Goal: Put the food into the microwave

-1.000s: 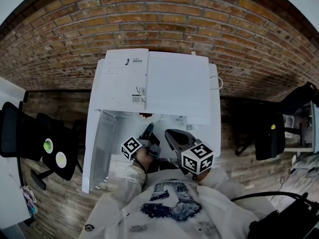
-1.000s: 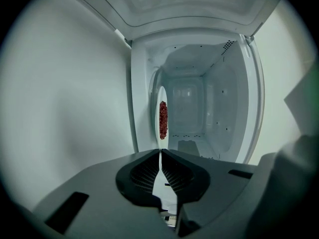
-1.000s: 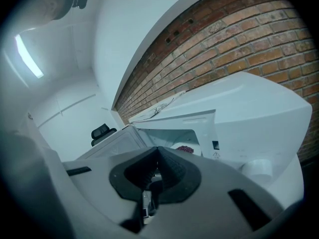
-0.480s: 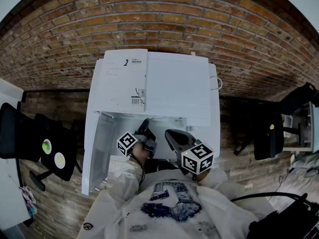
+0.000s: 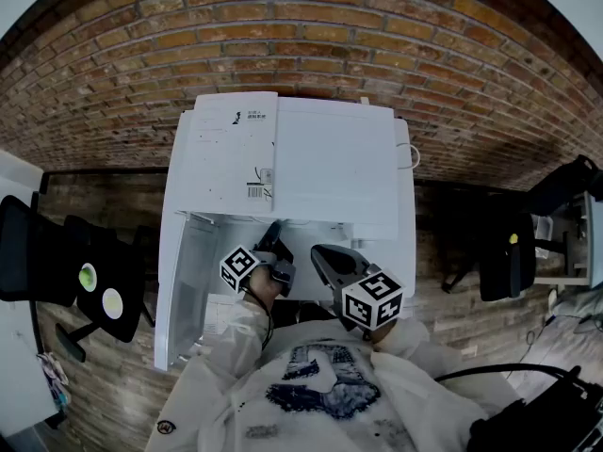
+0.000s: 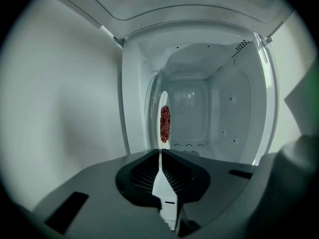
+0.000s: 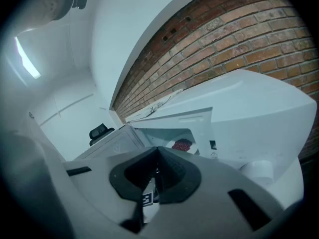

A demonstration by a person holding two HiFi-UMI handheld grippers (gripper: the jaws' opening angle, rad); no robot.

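Observation:
A white microwave (image 5: 330,158) stands against the brick wall with its door (image 5: 184,281) swung open to the left. My left gripper (image 5: 271,236) reaches into the opening. In the left gripper view the left gripper (image 6: 160,156) is shut on the rim of a thin pale plate (image 6: 160,176), seen edge-on. Red food (image 6: 165,123) sits on the plate, inside the white cavity (image 6: 219,108). My right gripper (image 5: 323,255) hangs just outside the opening, jaws together and empty. From the right gripper view the right gripper (image 7: 157,156) faces the open microwave, and the red food (image 7: 182,145) shows inside.
A brick wall (image 5: 301,45) runs behind the microwave. Black chairs (image 5: 38,252) stand at the left on the wooden floor, and another dark chair (image 5: 504,252) stands at the right. A white cable (image 5: 412,155) loops at the microwave's right side.
My left gripper has moved forward into the microwave with the plate, so the red food is now hidden under the microwave's top in the head view. The right gripper has barely moved.

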